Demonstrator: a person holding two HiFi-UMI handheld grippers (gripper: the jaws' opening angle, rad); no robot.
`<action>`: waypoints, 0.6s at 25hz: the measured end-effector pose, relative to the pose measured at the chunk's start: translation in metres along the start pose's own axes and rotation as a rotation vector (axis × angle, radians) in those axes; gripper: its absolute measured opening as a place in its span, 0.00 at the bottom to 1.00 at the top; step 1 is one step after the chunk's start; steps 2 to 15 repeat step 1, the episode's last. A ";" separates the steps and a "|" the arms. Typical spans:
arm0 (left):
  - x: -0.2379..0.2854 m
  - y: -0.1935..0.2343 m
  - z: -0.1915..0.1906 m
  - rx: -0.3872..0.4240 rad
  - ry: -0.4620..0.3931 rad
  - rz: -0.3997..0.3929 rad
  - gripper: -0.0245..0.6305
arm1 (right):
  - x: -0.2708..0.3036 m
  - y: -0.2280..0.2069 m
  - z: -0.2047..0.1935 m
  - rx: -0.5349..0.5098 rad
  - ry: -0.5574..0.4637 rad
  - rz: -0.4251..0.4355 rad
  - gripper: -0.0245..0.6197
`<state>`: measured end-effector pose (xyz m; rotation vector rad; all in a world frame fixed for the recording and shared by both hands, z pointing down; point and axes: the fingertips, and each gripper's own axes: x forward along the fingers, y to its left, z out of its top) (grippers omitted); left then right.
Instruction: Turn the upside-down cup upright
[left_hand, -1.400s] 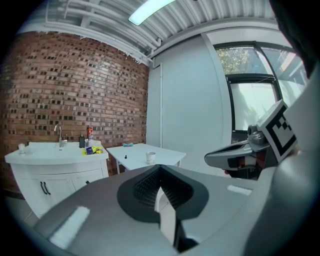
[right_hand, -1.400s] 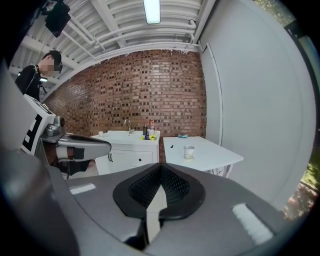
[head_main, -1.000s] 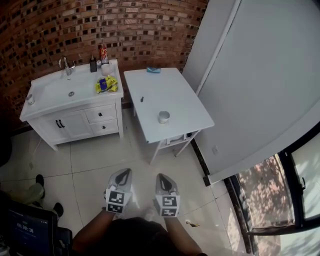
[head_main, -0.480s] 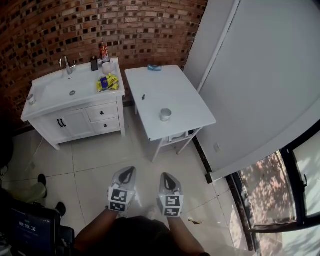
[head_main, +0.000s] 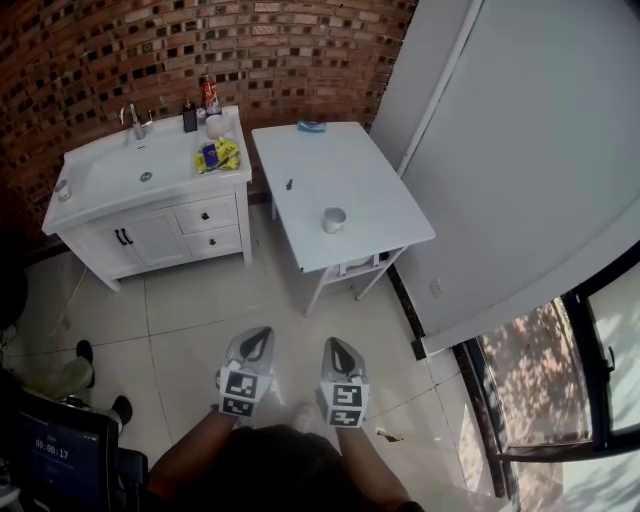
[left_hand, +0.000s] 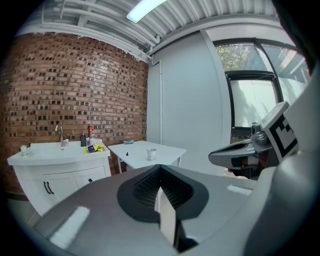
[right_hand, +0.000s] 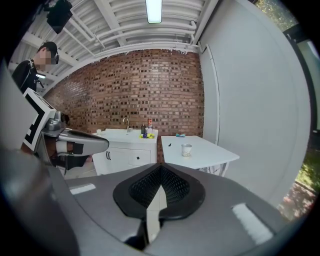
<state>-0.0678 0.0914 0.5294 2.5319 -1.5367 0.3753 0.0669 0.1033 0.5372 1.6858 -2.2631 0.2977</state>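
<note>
Holding the left gripper (head_main: 254, 338) and the right gripper (head_main: 334, 347) side by side, low over the tiled floor (head_main: 190, 320), tips pointing ahead. Pressed together on both, jaws flat against each other with nothing pinched between. Well apart from both, farther ahead: the cup (head_main: 334, 220), standing alone near the front edge of the white table (head_main: 350, 165), untouched. Cannot tell from here which end faces up. Farther back on that tabletop, a small dark item (head_main: 288, 185) and a blue object (head_main: 311, 126) at the far edge. Just left of the table, a white vanity (head_main: 150, 235) with a faucet (head_main: 133, 122) and a yellow packet (head_main: 217, 157), backed by the brick wall (head_main: 250, 50).
</note>
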 end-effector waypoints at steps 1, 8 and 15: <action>0.000 0.001 -0.001 0.000 0.001 0.001 0.03 | 0.000 0.000 0.000 0.000 0.000 -0.001 0.06; 0.000 0.001 -0.001 0.000 0.001 0.001 0.03 | 0.000 0.000 0.000 0.000 0.000 -0.001 0.06; 0.000 0.001 -0.001 0.000 0.001 0.001 0.03 | 0.000 0.000 0.000 0.000 0.000 -0.001 0.06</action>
